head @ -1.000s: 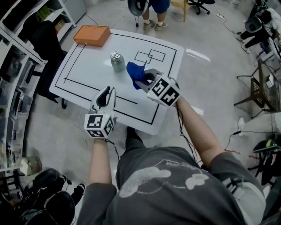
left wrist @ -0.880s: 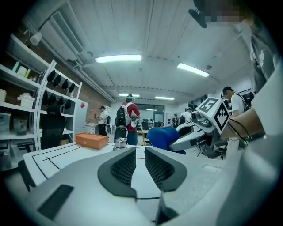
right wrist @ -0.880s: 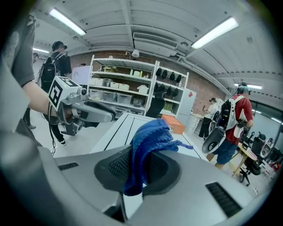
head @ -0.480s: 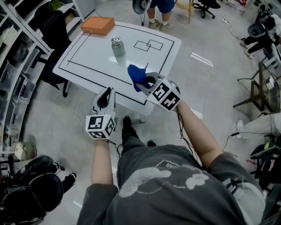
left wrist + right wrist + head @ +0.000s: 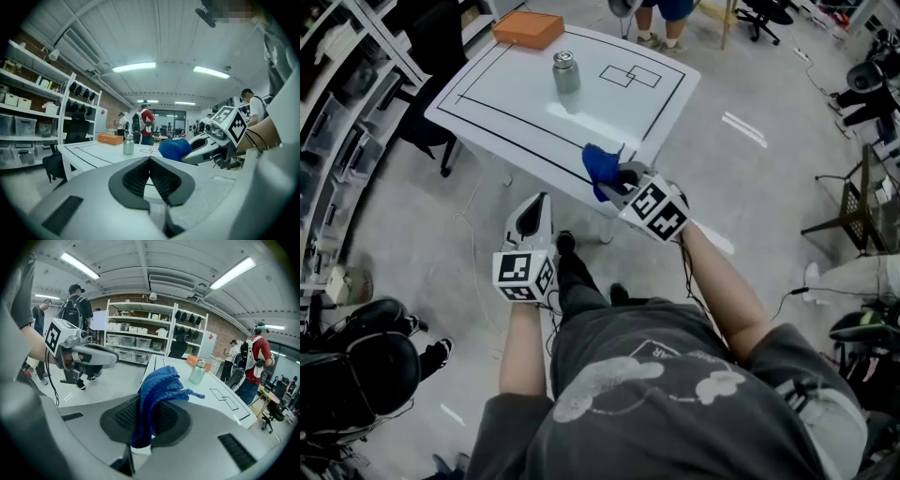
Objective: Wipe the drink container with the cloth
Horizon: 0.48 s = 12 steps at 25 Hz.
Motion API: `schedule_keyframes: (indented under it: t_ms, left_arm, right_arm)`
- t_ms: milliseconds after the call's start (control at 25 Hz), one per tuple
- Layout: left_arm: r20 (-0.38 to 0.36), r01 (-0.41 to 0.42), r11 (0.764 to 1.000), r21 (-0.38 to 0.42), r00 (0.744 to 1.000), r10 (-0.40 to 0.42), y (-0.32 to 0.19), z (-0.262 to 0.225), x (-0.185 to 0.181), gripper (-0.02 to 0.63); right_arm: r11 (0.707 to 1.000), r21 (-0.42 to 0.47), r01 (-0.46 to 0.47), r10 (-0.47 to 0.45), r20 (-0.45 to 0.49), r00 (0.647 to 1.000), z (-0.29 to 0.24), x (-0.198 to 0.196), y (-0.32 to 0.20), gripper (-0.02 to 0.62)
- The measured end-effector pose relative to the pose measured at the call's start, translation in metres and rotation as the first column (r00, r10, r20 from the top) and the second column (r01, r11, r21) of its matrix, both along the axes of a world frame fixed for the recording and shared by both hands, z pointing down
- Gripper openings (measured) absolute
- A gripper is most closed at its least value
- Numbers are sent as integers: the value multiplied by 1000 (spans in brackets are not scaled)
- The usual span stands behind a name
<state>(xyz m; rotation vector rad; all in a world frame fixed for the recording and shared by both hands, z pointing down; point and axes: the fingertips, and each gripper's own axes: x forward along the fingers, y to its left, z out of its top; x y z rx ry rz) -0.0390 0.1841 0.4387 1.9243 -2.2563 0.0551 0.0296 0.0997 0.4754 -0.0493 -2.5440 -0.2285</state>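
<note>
The drink container, a silver metal bottle [image 5: 566, 71] [image 5: 128, 144] [image 5: 197, 371], stands upright on the far half of the white table [image 5: 516, 103]. A blue cloth [image 5: 602, 167] [image 5: 174, 149] [image 5: 157, 390] is pinched in my right gripper [image 5: 614, 178] [image 5: 147, 427], which hangs at the table's near edge, well short of the bottle. My left gripper [image 5: 534, 208] [image 5: 150, 161] is off the table, over the floor on the near side. Its jaws have just closed and are shut, with nothing between them.
An orange box [image 5: 528, 29] lies at the table's far left corner. Black lines and two small rectangles [image 5: 628, 75] mark the tabletop. Shelves [image 5: 337, 56] and a black chair [image 5: 441, 42] stand to the left. A person's legs [image 5: 661, 14] are beyond the table.
Both grippers have drawn back from the table toward its near edge, so the bottle is farther off. The cloth stays in the right gripper. The left jaws have closed.
</note>
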Motion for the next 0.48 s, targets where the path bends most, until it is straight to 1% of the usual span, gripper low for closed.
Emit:
schedule_keyframes:
  t_ms: [240, 480]
  left_arm:
    - [-29, 41, 999, -32, 999, -41, 29, 20, 7, 2]
    - [-48, 89, 996, -26, 995, -90, 46, 18, 0, 2]
  right_arm:
    - [999, -30, 32, -32, -32, 999, 22, 2, 25, 44]
    - [999, -41, 19, -20, -18, 1000, 20, -2, 30, 44]
